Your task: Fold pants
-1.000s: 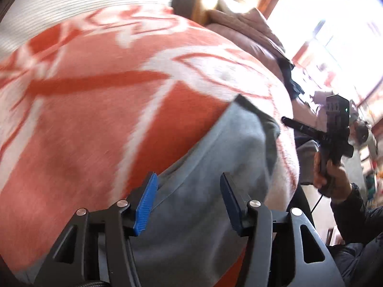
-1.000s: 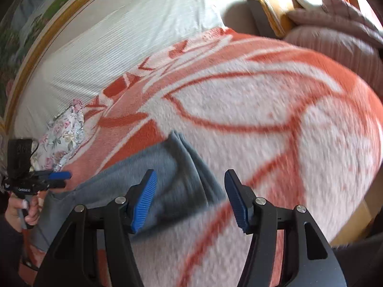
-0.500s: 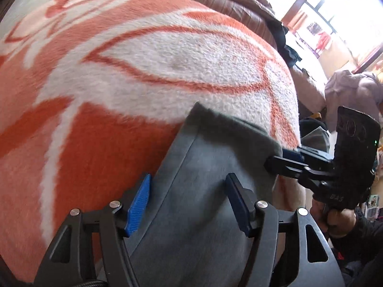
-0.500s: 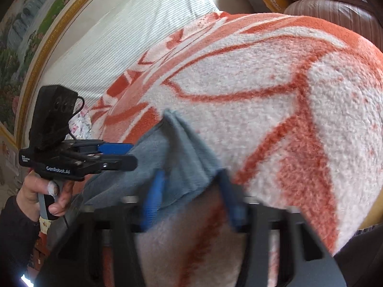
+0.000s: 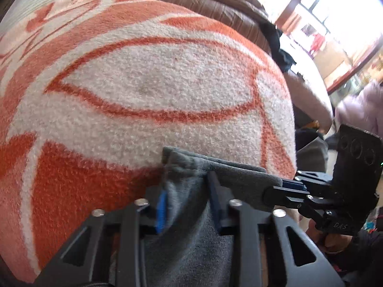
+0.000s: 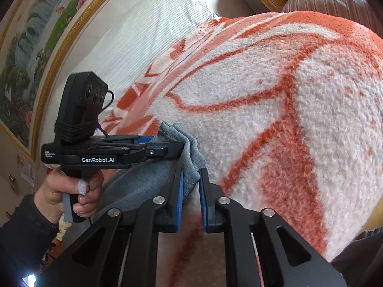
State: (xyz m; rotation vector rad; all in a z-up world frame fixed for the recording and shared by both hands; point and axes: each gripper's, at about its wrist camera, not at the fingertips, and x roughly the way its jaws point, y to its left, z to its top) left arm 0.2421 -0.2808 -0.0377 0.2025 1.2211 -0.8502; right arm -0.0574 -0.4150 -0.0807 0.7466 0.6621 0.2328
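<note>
My left tongs are pinched nearly closed on the near corner of the grey pants, the fleece bunched up between the blue pads and rising in a small fold just past the tips. My right tongs are clamped the same way on the other corner of that same edge, their 2 blue pads drawn close with a wedge of grey cloth squeezed between them. From the right wrist view my left hand grips its handle just to the side, and its tongs reach in to meet the cloth right beside mine; from the left wrist view the right tongs come in from the side and bite the far end of the folded edge. The pants lie on the near part of the orange and white blanket, which covers the bed and swells away beyond the cloth. Further back sits a white ribbed pillow, then striped brown bedding heaped at the far end. Behind the pillow hangs a gold-framed painting, and in the left view a bright window glares at the far side.
</note>
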